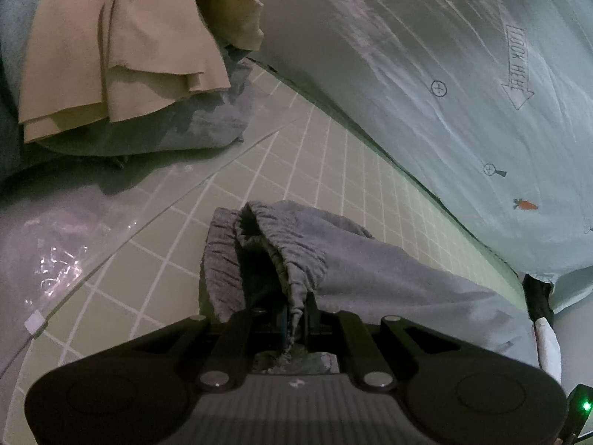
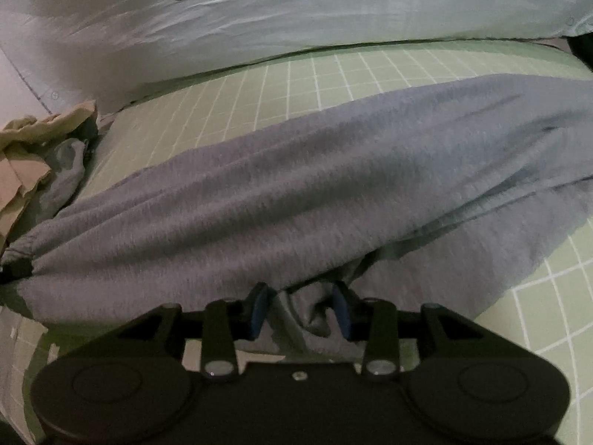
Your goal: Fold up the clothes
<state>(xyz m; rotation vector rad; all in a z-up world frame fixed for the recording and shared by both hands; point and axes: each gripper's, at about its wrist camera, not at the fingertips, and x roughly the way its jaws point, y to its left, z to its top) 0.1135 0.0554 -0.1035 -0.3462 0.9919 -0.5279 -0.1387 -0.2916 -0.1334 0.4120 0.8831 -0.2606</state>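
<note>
A grey garment (image 2: 296, 193) with an elastic, gathered waistband (image 1: 267, 244) lies stretched across the green grid sheet (image 1: 333, 170). My left gripper (image 1: 296, 315) is shut on the gathered waistband end of the grey garment, with cloth bunched between its jaws. My right gripper (image 2: 301, 307) sits at the garment's near edge with its blue pads (image 2: 257, 311) apart and a fold of grey cloth between them; the jaws stand open around it.
A pile of beige cloth (image 1: 122, 48) on grey clothes (image 1: 178, 126) lies at the left, also in the right wrist view (image 2: 33, 148). A pale printed quilt (image 1: 444, 74) runs along the far side. A clear plastic bag (image 1: 59, 252) lies at the left.
</note>
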